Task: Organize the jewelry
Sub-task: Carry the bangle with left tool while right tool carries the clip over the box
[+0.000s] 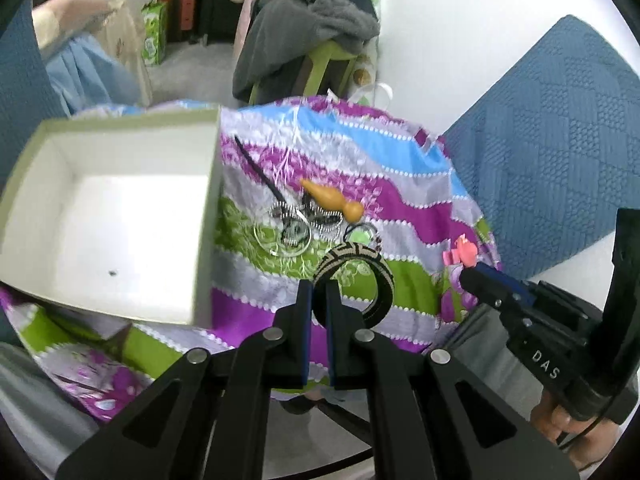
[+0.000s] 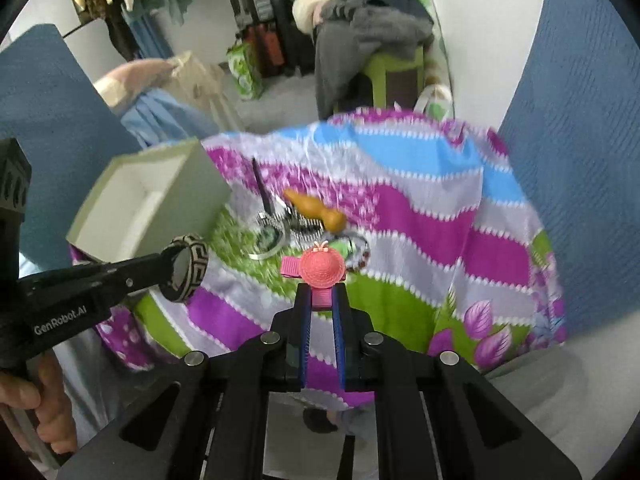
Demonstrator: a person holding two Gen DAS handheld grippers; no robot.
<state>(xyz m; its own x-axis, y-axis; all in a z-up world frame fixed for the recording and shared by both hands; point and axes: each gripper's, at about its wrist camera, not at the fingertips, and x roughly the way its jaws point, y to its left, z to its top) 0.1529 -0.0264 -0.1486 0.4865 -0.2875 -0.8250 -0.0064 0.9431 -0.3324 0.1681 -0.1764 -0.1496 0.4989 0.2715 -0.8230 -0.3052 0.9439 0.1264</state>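
My left gripper (image 1: 318,286) is shut on a black-and-cream patterned bangle (image 1: 356,266) and holds it above the cloth, right of the open white box (image 1: 120,216); the bangle also shows in the right wrist view (image 2: 188,266). My right gripper (image 2: 322,290) is shut on a pink hat-shaped hair clip (image 2: 322,266), which also shows in the left wrist view (image 1: 460,254). On the cloth lie a black hair stick (image 1: 260,176), an orange gourd-shaped piece (image 1: 332,200), clear rings (image 1: 284,236) and combs (image 1: 324,220).
The colourful striped cloth (image 1: 400,184) covers a small table. Blue fabric panels (image 1: 560,140) stand right and left. A green stool with dark clothes (image 1: 320,52) stands behind. The box holds only a small dark speck (image 1: 113,273).
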